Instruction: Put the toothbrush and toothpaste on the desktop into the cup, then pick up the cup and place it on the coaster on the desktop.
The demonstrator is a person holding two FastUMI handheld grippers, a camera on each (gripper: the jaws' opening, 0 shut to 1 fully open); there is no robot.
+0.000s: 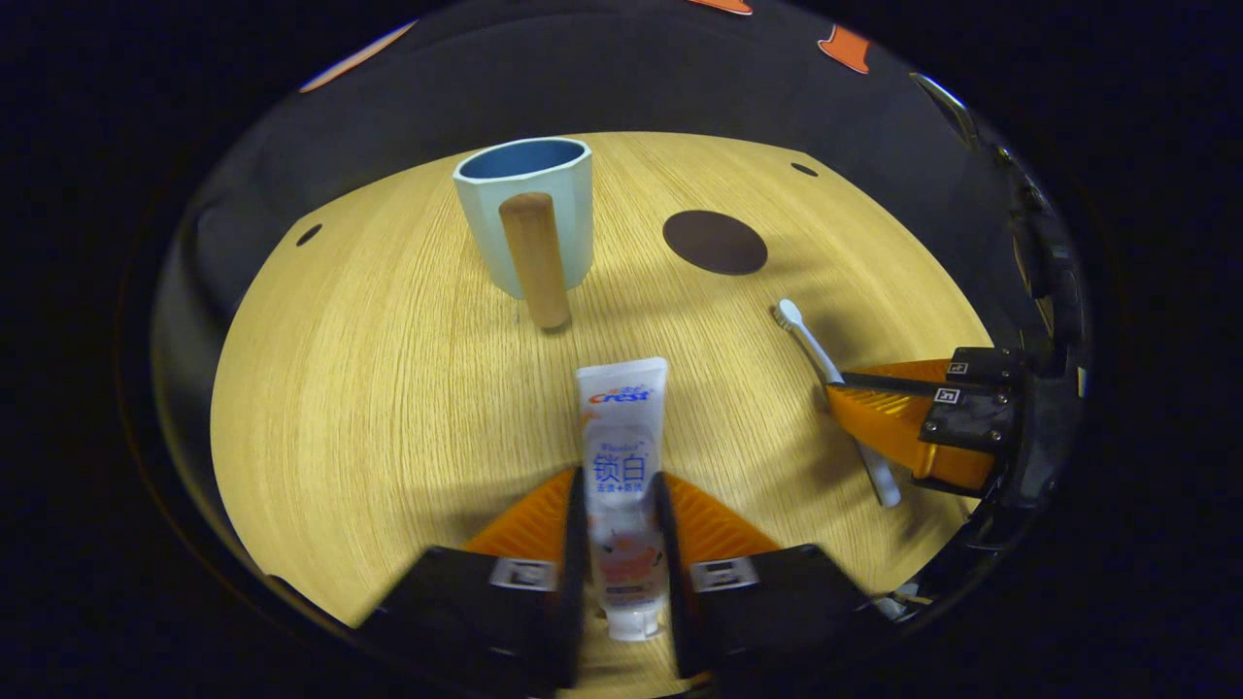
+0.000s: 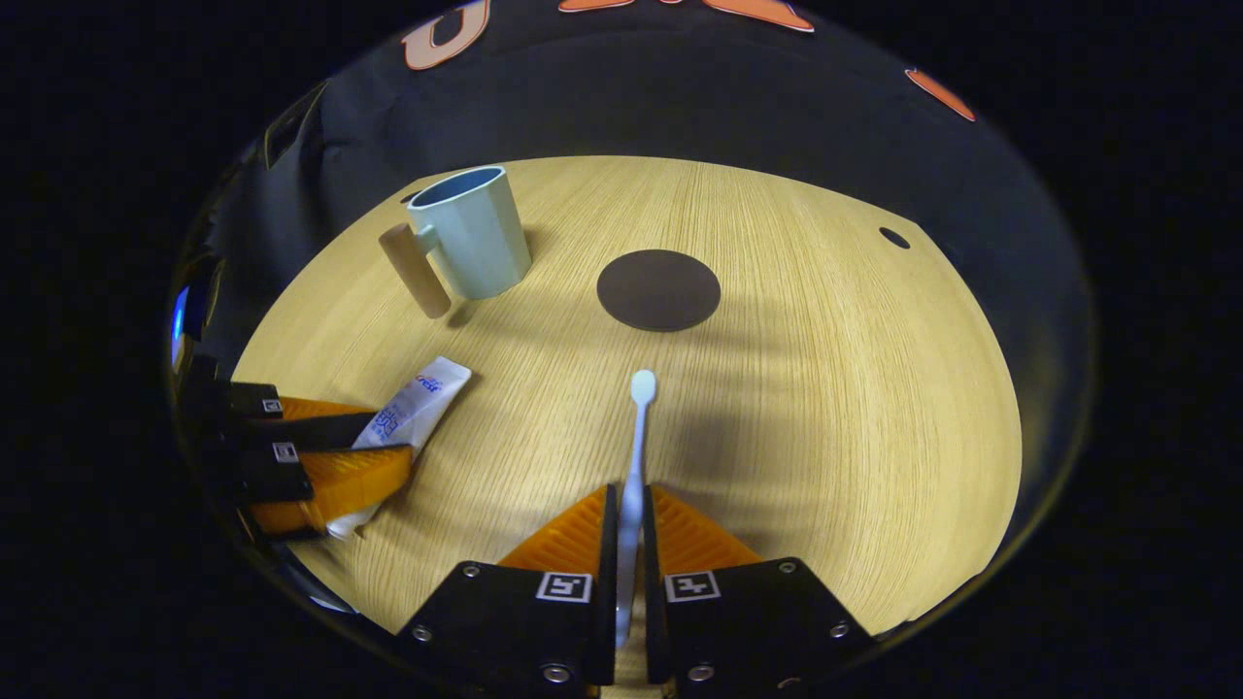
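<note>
Toothpaste (image 1: 622, 466) in left tool (image 1: 621, 529), wooden desktop (image 1: 388, 388)

Left gripper (image 1: 621, 505): held low over the desktop, jaws closed in to the sides of the toothpaste (image 1: 622, 456), both fingers pressed against the tube. Right gripper (image 2: 629, 519): also held low, jaws narrowed to a slit, toothbrush (image 2: 635, 456) handle clamped between both fingers. In the left gripper view, the right gripper (image 1: 855, 398) is seen off to the right side, well apart.
</note>
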